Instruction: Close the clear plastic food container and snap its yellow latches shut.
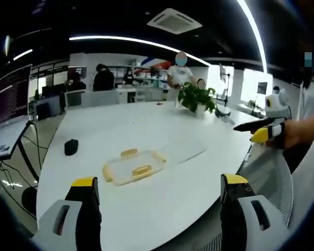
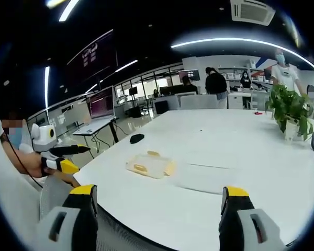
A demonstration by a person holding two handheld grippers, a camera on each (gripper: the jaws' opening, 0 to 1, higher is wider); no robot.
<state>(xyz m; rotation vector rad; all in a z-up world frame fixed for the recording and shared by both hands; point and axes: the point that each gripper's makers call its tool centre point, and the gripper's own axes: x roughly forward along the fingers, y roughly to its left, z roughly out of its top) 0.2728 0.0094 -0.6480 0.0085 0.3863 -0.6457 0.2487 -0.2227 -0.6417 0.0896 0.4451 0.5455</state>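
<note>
The clear container with yellow latches lies flat on the white table, a little beyond my left gripper, whose jaws stand wide open and hold nothing. A faint clear flat piece, perhaps its lid, rests just right of it. In the right gripper view the container sits ahead and left of centre, with the flat piece beside it. My right gripper is open and empty, short of the container. Each gripper also appears in the other's view, hand-held off the table edge: right gripper, left gripper.
A black mouse lies left of the container. A potted plant stands at the far side of the table. A desk with a monitor is on the left. A mesh chair is at the near right edge. People stand in the background.
</note>
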